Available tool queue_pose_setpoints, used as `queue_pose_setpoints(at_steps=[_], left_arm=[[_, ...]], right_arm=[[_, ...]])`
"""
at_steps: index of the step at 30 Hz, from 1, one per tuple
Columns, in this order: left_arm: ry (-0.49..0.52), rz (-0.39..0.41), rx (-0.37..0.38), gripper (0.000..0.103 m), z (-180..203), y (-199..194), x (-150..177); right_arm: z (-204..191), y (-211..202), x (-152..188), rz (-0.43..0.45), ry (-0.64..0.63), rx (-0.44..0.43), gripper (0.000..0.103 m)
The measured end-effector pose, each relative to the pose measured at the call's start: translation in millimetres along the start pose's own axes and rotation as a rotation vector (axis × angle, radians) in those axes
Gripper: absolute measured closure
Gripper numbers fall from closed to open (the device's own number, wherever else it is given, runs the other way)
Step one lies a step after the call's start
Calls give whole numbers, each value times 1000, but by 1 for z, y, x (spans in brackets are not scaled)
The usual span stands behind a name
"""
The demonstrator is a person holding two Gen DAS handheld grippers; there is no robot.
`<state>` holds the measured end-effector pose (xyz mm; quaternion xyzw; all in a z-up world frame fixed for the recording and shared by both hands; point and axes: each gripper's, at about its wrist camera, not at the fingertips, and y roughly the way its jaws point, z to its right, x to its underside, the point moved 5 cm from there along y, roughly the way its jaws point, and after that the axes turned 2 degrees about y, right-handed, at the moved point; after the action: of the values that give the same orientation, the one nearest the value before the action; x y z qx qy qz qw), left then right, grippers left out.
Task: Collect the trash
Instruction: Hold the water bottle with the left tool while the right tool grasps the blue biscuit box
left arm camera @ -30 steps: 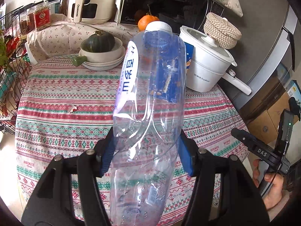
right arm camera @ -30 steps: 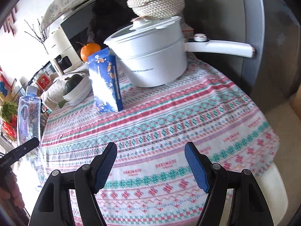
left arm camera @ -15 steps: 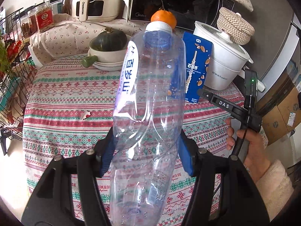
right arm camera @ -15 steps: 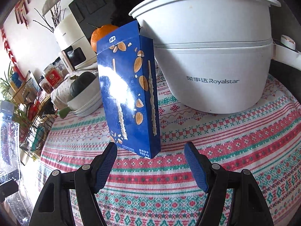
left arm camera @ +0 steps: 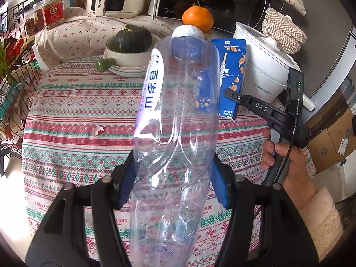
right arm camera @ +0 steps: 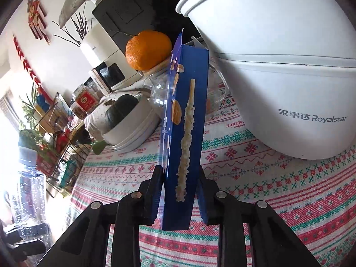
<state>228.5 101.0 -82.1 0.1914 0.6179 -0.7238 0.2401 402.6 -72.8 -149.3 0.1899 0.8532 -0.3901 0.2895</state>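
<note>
My left gripper (left arm camera: 173, 175) is shut on an empty clear plastic bottle (left arm camera: 175, 115) with a white cap, held upright above the table. My right gripper (right arm camera: 180, 191) is shut on a blue snack box (right arm camera: 187, 120) that stands upright on the patterned tablecloth; its pads press the box's two broad faces near the bottom. In the left wrist view the box (left arm camera: 231, 75) stands beside the white pot, with the right gripper's finger in front of it. A small scrap of paper (left arm camera: 97, 130) lies on the cloth at the left. The bottle also shows at the far left of the right wrist view (right arm camera: 31, 189).
A white Royalstar pot (right arm camera: 289, 89) stands right behind the box. A bowl with a green squash (left arm camera: 131, 44), an orange (left arm camera: 197, 19), a microwave and an air fryer are at the back. A wire rack (left arm camera: 13, 84) stands left of the table (left arm camera: 66, 155).
My right gripper has moved in on the blue box and shut on it. The left gripper has kept hold of the bottle and shifted slightly.
</note>
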Motion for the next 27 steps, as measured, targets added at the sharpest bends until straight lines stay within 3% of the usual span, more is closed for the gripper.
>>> queue_pose_setpoints(at_steps=[9,17,27], left_arm=[[19,14,34,41,12,-9,3],[75,18,117,41,48,-23,18],[175,50,154,41,90,-40,41]], right_arm=[[-26,-70,23,-22,-97,130,79],[-39,-153,49,-34,-183,275,79],[-39,-250,96,-53,-162,416,79]])
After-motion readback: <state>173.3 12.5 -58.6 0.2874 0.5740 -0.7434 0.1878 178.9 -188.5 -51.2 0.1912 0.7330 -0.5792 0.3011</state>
